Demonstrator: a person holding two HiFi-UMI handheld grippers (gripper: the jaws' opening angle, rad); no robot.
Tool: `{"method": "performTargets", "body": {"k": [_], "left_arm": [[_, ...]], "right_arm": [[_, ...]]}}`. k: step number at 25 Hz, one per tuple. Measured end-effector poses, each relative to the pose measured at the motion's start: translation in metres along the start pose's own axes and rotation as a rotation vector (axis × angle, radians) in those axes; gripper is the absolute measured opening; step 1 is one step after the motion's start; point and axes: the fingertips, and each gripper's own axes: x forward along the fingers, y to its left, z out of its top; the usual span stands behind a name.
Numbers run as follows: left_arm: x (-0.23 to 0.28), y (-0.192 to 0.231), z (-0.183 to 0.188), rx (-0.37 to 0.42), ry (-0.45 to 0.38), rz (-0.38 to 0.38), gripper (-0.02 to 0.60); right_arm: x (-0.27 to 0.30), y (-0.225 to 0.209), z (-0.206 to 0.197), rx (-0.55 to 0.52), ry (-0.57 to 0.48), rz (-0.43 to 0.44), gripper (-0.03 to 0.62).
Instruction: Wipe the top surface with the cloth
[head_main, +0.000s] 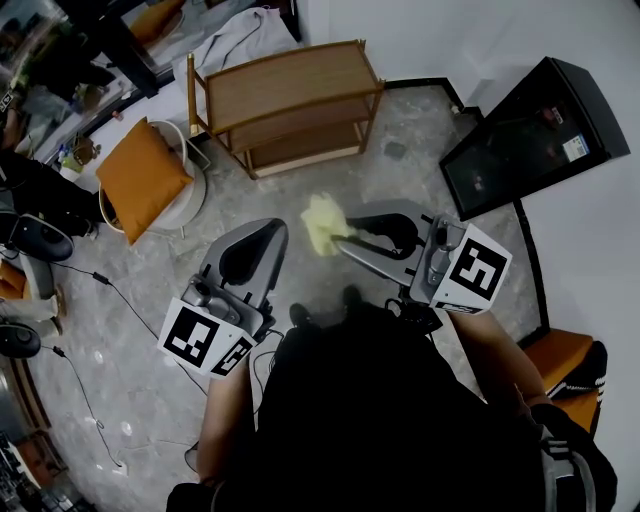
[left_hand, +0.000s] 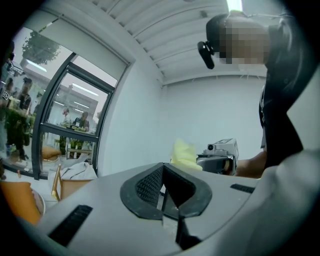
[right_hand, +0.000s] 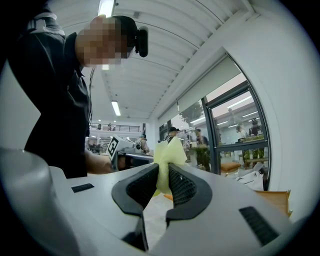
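A wooden shelf unit stands on the floor ahead of me, its top board bare. My right gripper is held in the air short of the shelf and is shut on a pale yellow cloth. In the right gripper view the cloth sticks up between the two black pads of the right gripper. My left gripper hovers beside it to the left, jaws shut with nothing in them. From the left gripper view the cloth shows beyond its tips.
A white chair with an orange cushion stands left of the shelf. A black cabinet leans by the white wall at right, and an orange seat is lower right. Cables trail over the grey floor at left.
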Motion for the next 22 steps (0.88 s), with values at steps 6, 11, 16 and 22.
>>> {"method": "performTargets", "body": {"k": [6,11,16,22], "left_arm": [[-0.0008,-0.0022,-0.0023,0.000,0.015,-0.007,0.012],[-0.0025,-0.0039,0.0001,0.003,0.012,-0.013,0.012],[-0.0029,-0.0059,0.0007,0.004,0.016,-0.016,0.012],[-0.0050,-0.0068,0.0051,0.011,0.013,-0.008,0.012]], "right_arm": [[0.0000,-0.0009,-0.0020,0.014,0.001,-0.009,0.066],[-0.0003,-0.0011,-0.0014,0.015,-0.005,-0.019,0.066],[0.0000,0.0000,-0.0002,0.012,-0.007,-0.021,0.066],[-0.0018,-0.0009,0.0031,0.030,-0.028,-0.027,0.066]]}}
